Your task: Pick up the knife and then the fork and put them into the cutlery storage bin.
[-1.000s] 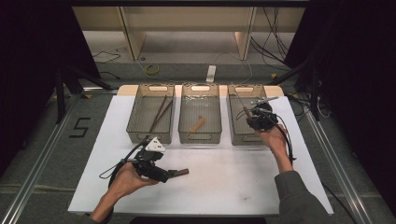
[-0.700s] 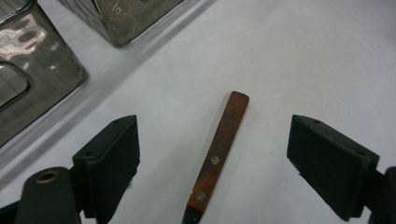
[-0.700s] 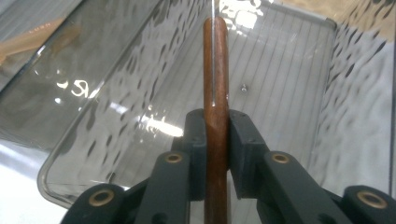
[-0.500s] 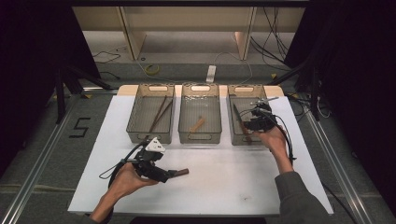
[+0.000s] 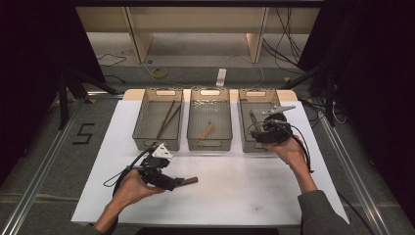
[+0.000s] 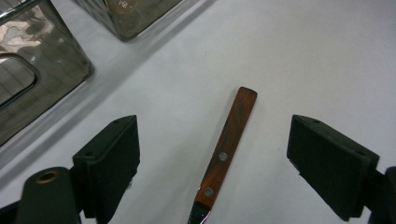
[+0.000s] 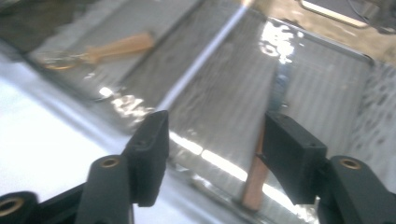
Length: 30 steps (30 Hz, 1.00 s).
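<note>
Right gripper [image 5: 258, 128] jaws have just been opening, nothing between them; it has pulled back slightly from the right bin [image 5: 254, 94]. Left gripper [image 6: 212, 154] unmoved, jaws apart around a wooden-handled knife [image 6: 229, 140]. Three bins, two grippers.

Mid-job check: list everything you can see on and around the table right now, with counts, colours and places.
mesh bins: three, grey metal, in a row at the table's far side.
chopsticks: two, dark, in the left bin.
wooden-handled utensil: one, light brown, in the middle bin.
wood-handled knife: one, in the right bin.
brown-handled knife: one, lying on the white table, between the left gripper's open jaws, untouched.
left gripper: black, open, near side.
right gripper: black, jaws just opening, over the right bin, holding nothing.
</note>
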Each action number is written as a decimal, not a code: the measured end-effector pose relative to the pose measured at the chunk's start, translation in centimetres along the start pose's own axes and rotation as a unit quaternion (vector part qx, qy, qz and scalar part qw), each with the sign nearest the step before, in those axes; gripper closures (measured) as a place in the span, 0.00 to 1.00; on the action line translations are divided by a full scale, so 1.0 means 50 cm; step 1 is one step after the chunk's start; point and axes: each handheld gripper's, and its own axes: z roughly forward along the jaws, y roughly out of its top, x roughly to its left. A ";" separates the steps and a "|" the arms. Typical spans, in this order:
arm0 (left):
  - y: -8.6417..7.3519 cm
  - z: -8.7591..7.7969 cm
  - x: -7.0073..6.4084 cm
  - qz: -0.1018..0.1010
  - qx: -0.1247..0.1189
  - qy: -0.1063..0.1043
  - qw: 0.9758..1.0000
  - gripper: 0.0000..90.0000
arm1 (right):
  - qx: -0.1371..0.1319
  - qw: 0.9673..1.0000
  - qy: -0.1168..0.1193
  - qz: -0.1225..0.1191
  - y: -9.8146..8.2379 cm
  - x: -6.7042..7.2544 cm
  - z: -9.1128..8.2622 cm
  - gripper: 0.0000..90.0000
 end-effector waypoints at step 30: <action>-0.002 0.024 0.003 0.005 0.066 -0.003 0.998 0.22 | -0.092 0.989 0.117 -0.023 -0.135 0.136 -0.070 0.32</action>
